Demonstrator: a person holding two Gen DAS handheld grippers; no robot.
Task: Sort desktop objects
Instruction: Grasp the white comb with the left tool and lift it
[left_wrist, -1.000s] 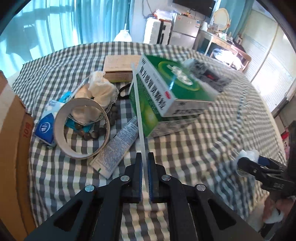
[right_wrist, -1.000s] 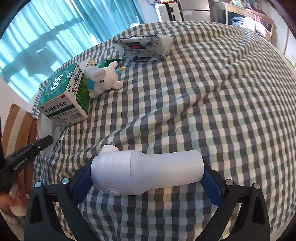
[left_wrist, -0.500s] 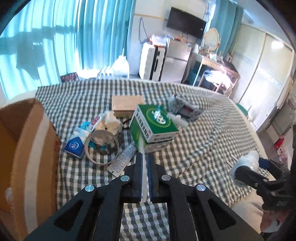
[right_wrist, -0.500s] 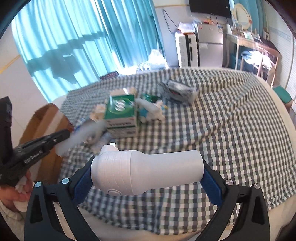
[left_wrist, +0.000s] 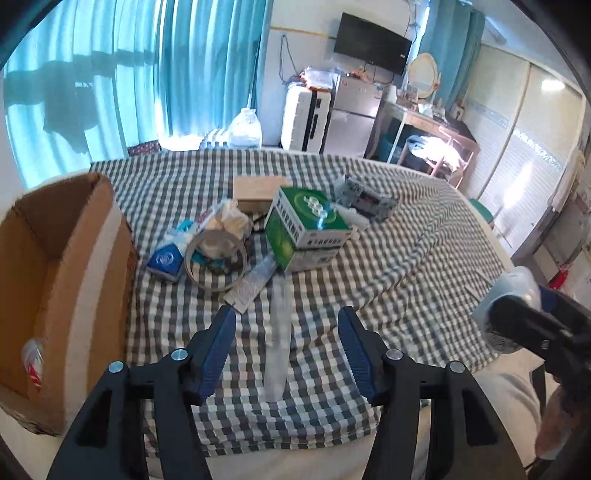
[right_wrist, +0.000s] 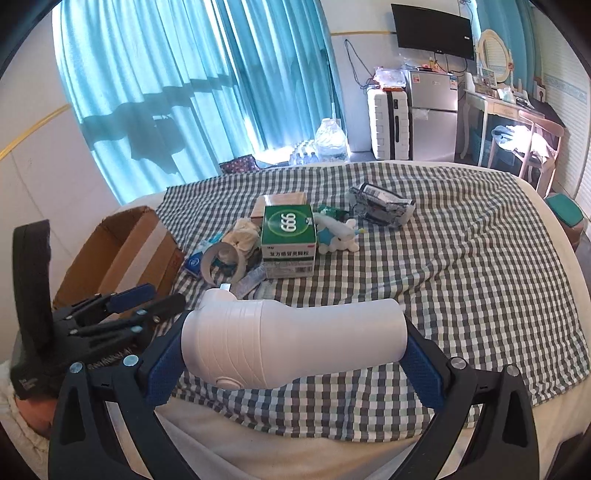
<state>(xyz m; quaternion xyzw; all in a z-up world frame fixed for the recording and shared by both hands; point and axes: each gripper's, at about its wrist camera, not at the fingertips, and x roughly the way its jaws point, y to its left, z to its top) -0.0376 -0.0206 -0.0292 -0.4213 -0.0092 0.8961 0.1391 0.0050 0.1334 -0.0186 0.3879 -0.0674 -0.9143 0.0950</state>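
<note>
My left gripper (left_wrist: 286, 325) is open above the near edge of the checked table. A clear plastic stick (left_wrist: 277, 339) is blurred between its fingers, loose and not gripped. My right gripper (right_wrist: 291, 339) is shut on a white bottle (right_wrist: 291, 343) held sideways over the table's front edge. It shows at the right of the left wrist view (left_wrist: 517, 314). A pile lies mid-table: a green medicine box (left_wrist: 306, 229), a tape ring (left_wrist: 216, 258), a tube (left_wrist: 255, 284), a blue tissue pack (left_wrist: 166, 258), a white plush toy (right_wrist: 340, 236).
An open cardboard box (left_wrist: 55, 280) stands at the table's left edge. A brown flat box (left_wrist: 258, 188) and a grey plastic packet (left_wrist: 365, 199) lie behind the pile. A suitcase, fridge and desk stand past the table's far side.
My left gripper has opened and let go of the clear stick. Both grippers have pulled back and up from the table, with the white bottle still held.
</note>
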